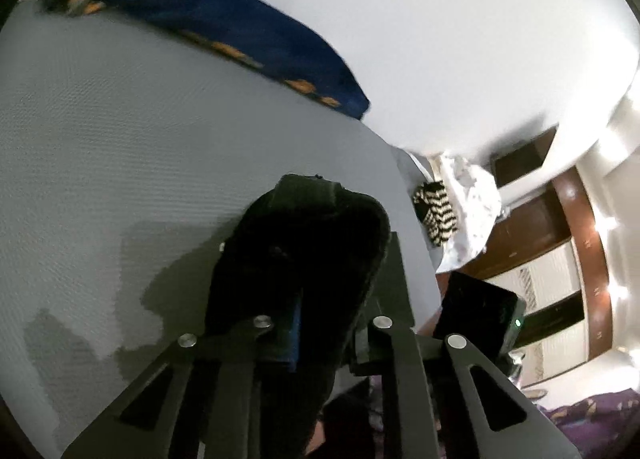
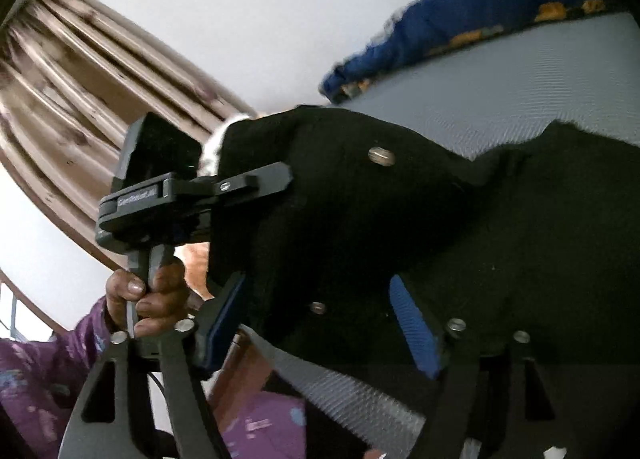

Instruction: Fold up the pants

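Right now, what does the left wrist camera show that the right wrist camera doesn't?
Only the left wrist view shows a black-and-white zigzag cloth past the mattress edge, and wooden cabinets. Only the right wrist view shows brown curtains, the hand gripping the left gripper, and the right gripper with its jaws apart. Both show the black pants, the blue cloth and the grey mattress.

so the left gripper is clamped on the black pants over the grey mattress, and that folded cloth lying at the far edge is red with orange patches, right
Not quite: the cloth at the far edge is dark blue with orange patches, not red, as the left wrist view shows. The rest holds: the left gripper is shut on the black fabric pants above the grey textured mattress.
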The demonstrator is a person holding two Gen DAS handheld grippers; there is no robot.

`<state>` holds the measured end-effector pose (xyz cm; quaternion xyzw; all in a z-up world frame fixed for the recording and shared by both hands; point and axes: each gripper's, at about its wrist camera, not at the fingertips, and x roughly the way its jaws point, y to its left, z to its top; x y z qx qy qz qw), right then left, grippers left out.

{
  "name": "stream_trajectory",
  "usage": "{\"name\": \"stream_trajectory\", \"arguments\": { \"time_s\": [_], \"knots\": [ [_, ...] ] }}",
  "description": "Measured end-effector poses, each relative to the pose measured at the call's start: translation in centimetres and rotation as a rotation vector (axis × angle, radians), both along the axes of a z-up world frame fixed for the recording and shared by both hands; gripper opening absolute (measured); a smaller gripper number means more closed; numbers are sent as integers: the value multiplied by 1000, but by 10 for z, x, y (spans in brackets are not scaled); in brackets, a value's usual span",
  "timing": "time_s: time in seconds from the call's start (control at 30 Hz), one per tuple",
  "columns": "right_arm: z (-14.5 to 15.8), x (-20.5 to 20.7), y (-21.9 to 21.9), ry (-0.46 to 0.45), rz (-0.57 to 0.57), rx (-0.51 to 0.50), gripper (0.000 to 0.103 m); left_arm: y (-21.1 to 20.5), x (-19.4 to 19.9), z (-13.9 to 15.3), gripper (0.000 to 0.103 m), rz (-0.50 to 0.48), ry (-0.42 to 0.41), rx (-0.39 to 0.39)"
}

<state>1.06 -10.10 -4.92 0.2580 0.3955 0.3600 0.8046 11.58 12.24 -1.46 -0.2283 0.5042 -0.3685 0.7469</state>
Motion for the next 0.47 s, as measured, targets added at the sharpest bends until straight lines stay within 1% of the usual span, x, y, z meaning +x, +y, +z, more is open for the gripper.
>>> {"name": "stream_trajectory", "arguments": {
  "time_s": [0.03, 0.1, 0.17, 0.2, 0.23, 0.27, 0.33, 0.4, 0.43, 0.47],
  "knots": [
    [5, -5, -3, -13, 0, 7, 85, -20, -1, 6, 17, -25, 3, 9],
    [8, -7, -7, -19, 4, 10, 89, -44, -2, 10, 17, -52, 22, 15],
    [8, -9, -19, -4, -6, 15, 89, -72, -6, 8, 17, -92, 43, 33],
    [7, -8, -26, 13, -20, 42, 89, -89, -8, 6, 17, -107, 63, 39],
    [6, -7, -32, 36, -23, 76, 94, -100, -9, 3, 17, -113, 77, 38],
    [5, -7, -39, 62, -35, 89, 100, -113, -11, 2, 17, -126, 89, 32],
    [4, -9, -54, 88, -51, 94, 101, -124, -15, 2, 17, -143, 100, 25],
    [2, -10, -71, 129, -68, 109, 102, -143, -16, -3, 17, -173, 143, -11],
    [-1, -8, -79, 151, -80, 122, 103, -158, -17, -8, 17, -198, 177, -37],
    [-6, -7, -92, 176, -95, 157, 103, -166, -20, -11, 17, -207, 192, -46]
  ]
}}
